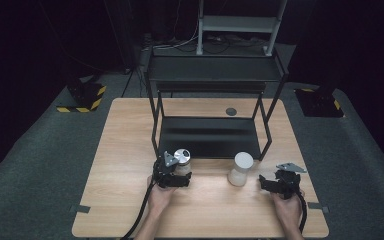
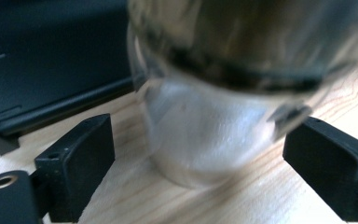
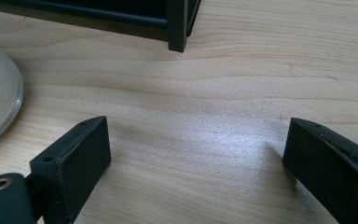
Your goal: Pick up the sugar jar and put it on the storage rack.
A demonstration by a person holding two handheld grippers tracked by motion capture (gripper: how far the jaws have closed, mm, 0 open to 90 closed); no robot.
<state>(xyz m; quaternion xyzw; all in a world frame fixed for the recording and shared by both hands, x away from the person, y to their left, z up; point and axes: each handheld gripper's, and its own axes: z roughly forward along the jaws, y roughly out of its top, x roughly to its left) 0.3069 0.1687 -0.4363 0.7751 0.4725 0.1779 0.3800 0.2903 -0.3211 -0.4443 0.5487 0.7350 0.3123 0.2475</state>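
The high view is looking forward and down over the whole light wooden table (image 1: 130, 150) from its near side. The left gripper view is sitting very close to a clear glass jar with a metal lid (image 2: 214, 135), also appearing in the high view (image 1: 182, 161). The right gripper view is facing bare tabletop (image 3: 205, 121) at close range.

The worktop (image 1: 130, 150) is pale wood with a fine grain. On it stands a black metal rack (image 1: 207, 135). A clear glass jar (image 1: 182, 161) has a silver lid; another jar (image 1: 240, 169) is milky white with a white cap. The left claw (image 1: 177, 176) and right claw (image 1: 267, 182) are black, each topped by a grey plate. The floor (image 1: 40, 150) is dark grey carpet, with yellow-and-black striped bases (image 1: 82, 102).
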